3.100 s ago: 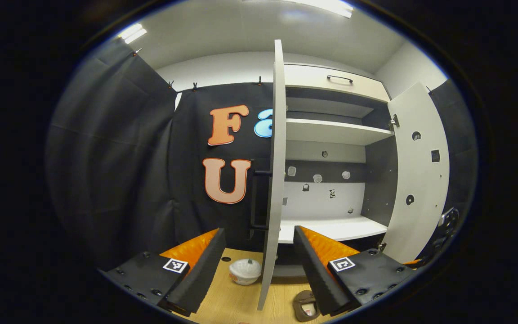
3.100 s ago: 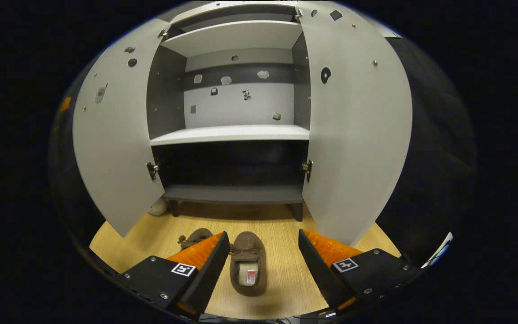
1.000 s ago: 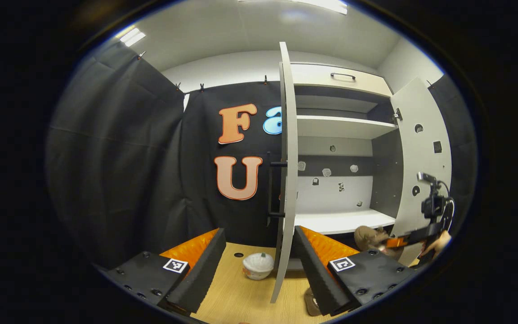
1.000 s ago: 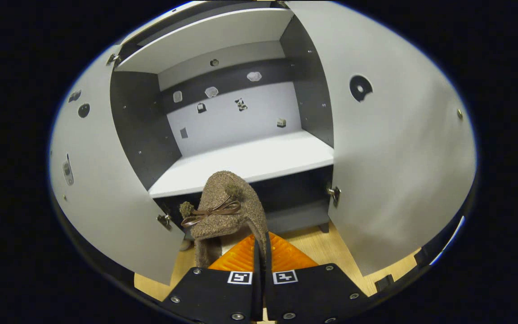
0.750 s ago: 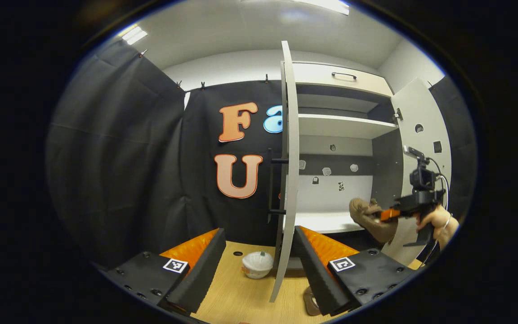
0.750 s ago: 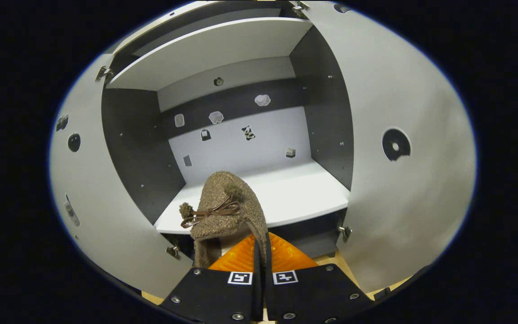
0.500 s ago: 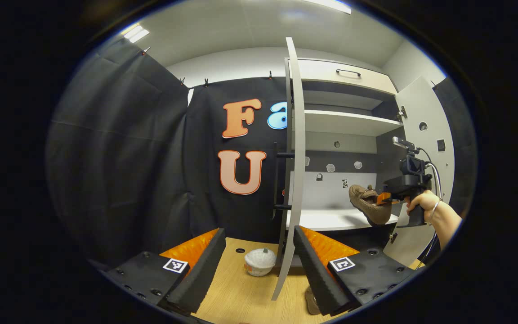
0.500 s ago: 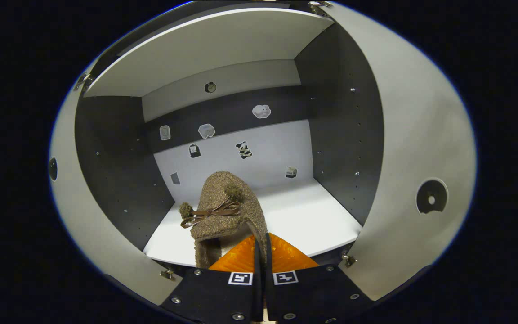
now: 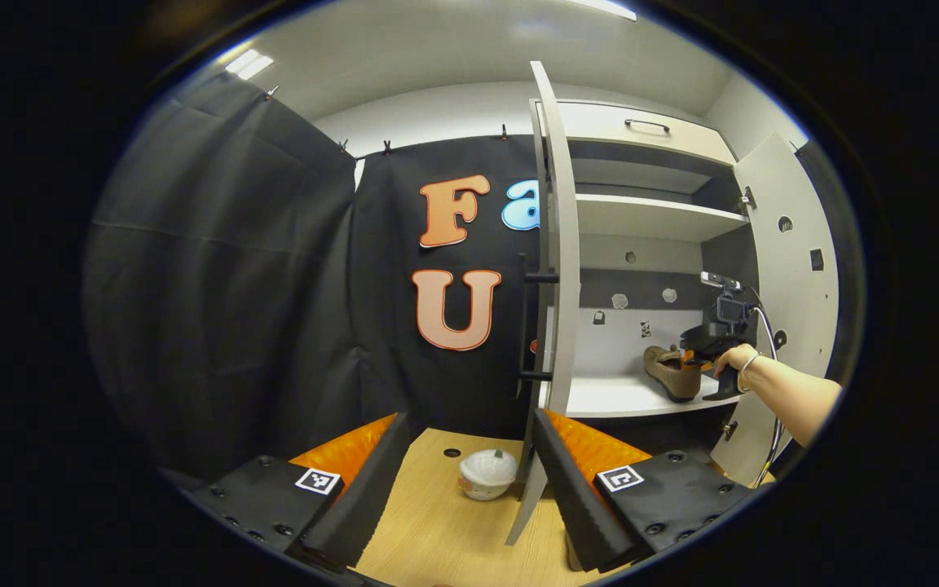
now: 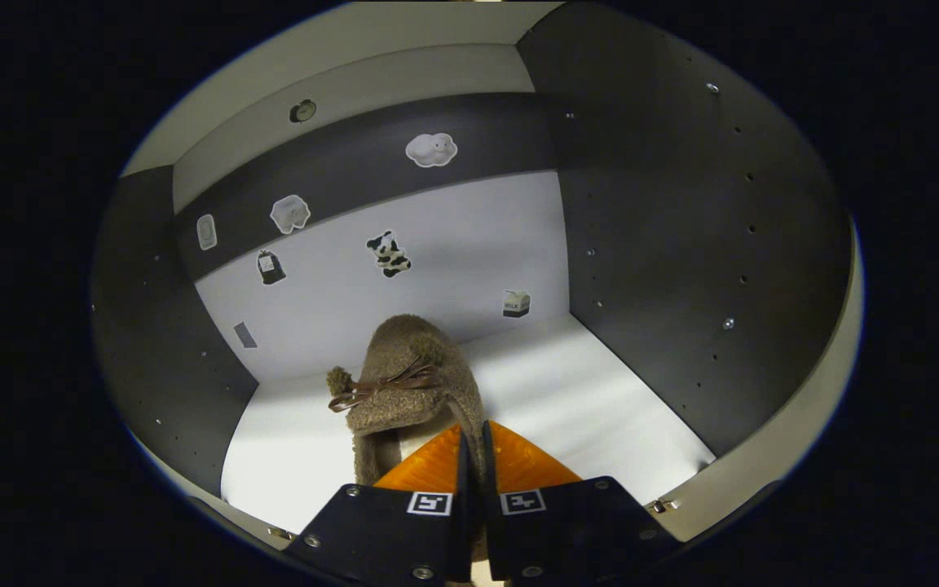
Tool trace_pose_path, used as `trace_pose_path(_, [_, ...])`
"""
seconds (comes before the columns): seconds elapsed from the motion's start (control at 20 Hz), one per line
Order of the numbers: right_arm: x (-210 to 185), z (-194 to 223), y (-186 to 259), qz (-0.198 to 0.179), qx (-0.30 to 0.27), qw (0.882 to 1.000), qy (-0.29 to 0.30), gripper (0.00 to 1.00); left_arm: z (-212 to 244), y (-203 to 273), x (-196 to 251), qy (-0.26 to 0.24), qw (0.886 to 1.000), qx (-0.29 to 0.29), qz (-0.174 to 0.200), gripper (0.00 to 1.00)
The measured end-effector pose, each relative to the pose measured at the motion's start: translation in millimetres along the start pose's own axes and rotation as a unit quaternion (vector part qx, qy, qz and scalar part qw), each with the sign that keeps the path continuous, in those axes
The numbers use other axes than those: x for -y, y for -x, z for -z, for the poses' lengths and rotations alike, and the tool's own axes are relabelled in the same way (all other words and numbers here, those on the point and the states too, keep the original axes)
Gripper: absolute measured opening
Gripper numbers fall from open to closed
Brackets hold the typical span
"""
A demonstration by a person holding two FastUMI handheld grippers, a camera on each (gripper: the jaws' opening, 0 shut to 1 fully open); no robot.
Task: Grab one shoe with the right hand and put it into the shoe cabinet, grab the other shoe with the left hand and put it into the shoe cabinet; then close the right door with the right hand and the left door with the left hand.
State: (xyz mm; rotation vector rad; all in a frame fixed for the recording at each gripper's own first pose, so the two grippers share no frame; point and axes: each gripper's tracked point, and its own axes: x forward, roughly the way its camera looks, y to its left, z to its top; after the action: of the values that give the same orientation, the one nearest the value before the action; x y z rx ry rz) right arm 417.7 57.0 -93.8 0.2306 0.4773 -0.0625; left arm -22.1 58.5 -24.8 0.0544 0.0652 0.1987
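Right claw [image 10: 471, 456]: closed on the heel edge of a brown fuzzy slipper [image 10: 404, 383], held inside the shoe cabinet over the white shelf [image 10: 600, 424]; contact with the shelf cannot be told.
Left claw [image 9: 465, 465]: wide open, empty, just before the edge of the left door [image 9: 559, 285].
Second slipper: barely visible low on the wooden floor [image 9: 437, 522].
Risks: a pinch on the thin collar may slip; release while tilted may roll the slipper toward the shelf's front lip; left claw may bump the door.
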Motion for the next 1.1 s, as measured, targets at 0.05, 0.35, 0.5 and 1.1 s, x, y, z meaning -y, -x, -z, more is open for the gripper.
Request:
trace_pose_path(0.05, [-4,-6,2,-0.006,0.011,1.000,-0.001,0.10,1,0,1,0.000,1.000,-0.001,0.000,0.99])
trace_pose_path(0.35, [-24,-22,70,-0.047,0.083,0.995,0.039,0.40,-2,1,25,0.006,1.000,-0.001,0.029,0.98])
trace_pose_path(0.5, [-31,-19,126,-0.066,0.120,0.989,0.061,0.78,-1,5,44,0.006,0.999,-0.001,0.054,0.98])
trace_pose_path(1.1, [18,24,320,-0.102,0.216,0.967,0.085,0.92,76,6,133,0.028,0.984,-0.087,0.153,0.99])
